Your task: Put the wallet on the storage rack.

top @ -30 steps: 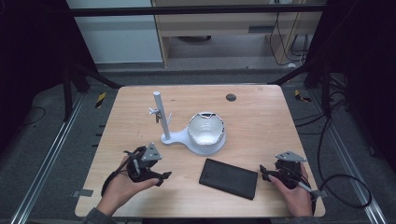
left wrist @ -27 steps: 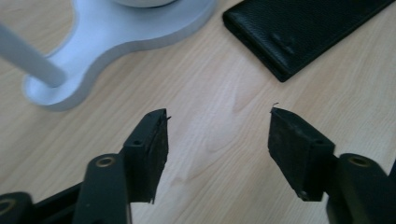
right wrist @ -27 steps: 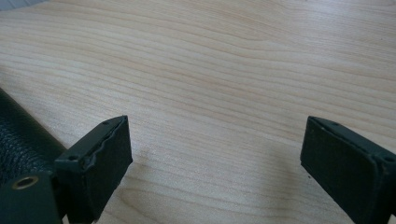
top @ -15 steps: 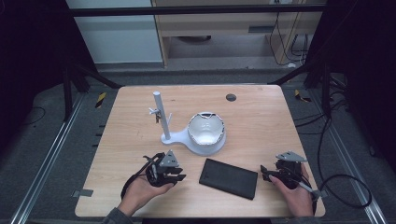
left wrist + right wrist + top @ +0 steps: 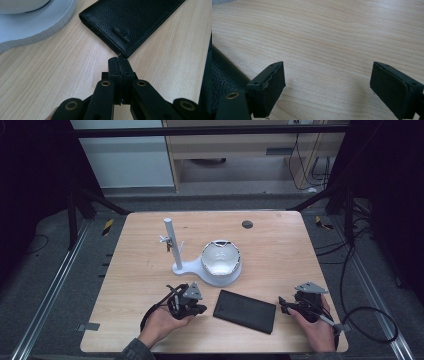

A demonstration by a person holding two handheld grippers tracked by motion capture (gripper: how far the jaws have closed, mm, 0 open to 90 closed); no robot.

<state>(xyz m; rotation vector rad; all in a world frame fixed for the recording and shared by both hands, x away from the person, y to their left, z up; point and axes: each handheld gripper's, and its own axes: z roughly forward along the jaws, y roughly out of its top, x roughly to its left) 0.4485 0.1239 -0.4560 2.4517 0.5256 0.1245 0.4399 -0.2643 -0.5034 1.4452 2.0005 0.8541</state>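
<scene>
A black leather wallet (image 5: pixel 245 311) lies flat on the wooden table near the front, between my two grippers. My left gripper (image 5: pixel 202 309) sits just left of it; its jaws have just been closing and now stand shut with nothing between them. In the left gripper view the joined tips of the left gripper (image 5: pixel 119 60) touch the near corner of the wallet (image 5: pixel 135 22). My right gripper (image 5: pixel 282 306) rests to the wallet's right, its jaws wide open. In the right gripper view, bare table lies between the jaws of the right gripper (image 5: pixel 327 75), and the wallet's edge (image 5: pixel 222 67) is at the left.
A white stand (image 5: pixel 220 262) with a bowl-shaped holder and an upright pole (image 5: pixel 170 240) sits mid-table, just behind the wallet; its base (image 5: pixel 37 25) is close to my left gripper. A small dark disc (image 5: pixel 247 224) lies near the far edge.
My left hand has moved right and down toward the wallet, and its jaws have closed. The right hand has stayed in place.
</scene>
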